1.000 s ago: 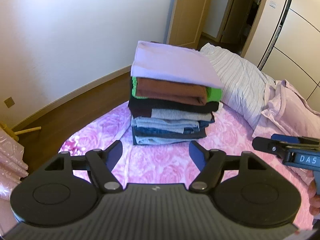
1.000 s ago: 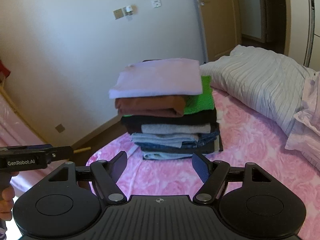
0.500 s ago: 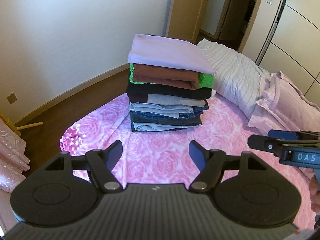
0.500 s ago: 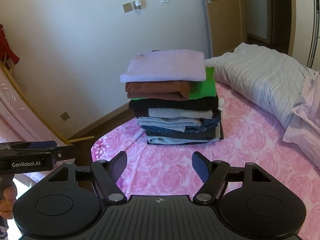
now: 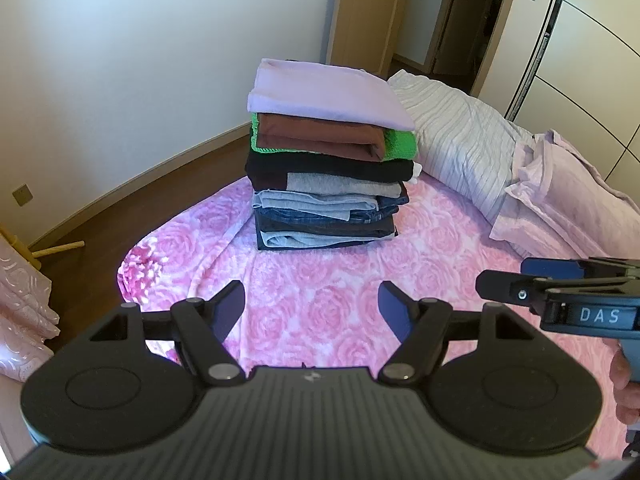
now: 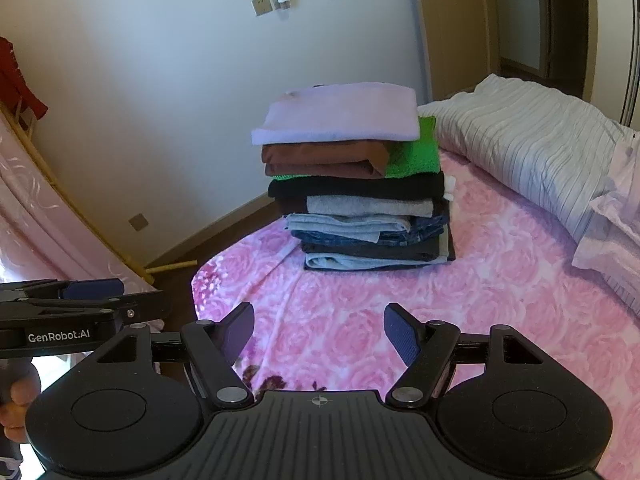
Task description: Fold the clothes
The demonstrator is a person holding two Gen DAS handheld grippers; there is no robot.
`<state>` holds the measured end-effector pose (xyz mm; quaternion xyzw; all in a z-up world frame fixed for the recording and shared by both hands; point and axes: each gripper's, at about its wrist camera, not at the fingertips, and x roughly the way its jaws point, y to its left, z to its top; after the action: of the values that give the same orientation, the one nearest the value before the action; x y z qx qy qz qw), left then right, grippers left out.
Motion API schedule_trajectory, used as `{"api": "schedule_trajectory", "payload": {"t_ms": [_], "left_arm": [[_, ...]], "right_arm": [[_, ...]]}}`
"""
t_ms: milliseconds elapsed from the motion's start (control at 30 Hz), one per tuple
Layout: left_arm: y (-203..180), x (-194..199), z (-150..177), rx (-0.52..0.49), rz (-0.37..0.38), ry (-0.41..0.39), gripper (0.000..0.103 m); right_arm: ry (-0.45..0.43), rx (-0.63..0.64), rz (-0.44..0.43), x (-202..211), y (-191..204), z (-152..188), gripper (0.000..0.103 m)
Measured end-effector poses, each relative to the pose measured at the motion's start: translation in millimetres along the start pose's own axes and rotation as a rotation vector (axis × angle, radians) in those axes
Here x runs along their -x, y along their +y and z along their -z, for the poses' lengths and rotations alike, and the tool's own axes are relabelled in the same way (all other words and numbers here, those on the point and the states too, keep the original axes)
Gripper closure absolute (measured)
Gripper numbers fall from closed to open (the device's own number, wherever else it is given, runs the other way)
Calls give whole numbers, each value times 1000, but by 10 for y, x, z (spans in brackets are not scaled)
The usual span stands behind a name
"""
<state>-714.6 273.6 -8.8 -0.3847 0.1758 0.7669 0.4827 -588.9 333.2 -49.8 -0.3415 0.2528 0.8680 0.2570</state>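
Observation:
A tall stack of folded clothes stands on the pink rose-print bedspread. A lilac garment lies on top, with brown, green, black, grey and denim pieces under it. My left gripper is open and holds nothing, well short of the stack. My right gripper is also open with nothing between its fingers, equally far back. Each gripper shows at the edge of the other's view, the right gripper seen side-on and the left gripper likewise.
A striped grey-white duvet and lilac pillows lie to the right of the stack. The bed's left edge drops to a wooden floor. A door stands in the far wall. Pink curtain fabric hangs at the left.
Both grippers have drawn back from the stack, which looks smaller and farther away. More bedspread shows in front of it. Both stayed open.

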Motion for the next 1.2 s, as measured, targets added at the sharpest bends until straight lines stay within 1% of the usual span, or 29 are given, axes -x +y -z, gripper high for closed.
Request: {"api": "schedule_trajectory", "payload": {"t_ms": [733,1200], "left_arm": [[-32,-22,23,-4,-4,12,33],[-24,-50,12,-4,7,16,33]], "right_arm": [[21,2,-12,-92,-33,26,34],[23,2,-10,-101,-45,24,34]]}}
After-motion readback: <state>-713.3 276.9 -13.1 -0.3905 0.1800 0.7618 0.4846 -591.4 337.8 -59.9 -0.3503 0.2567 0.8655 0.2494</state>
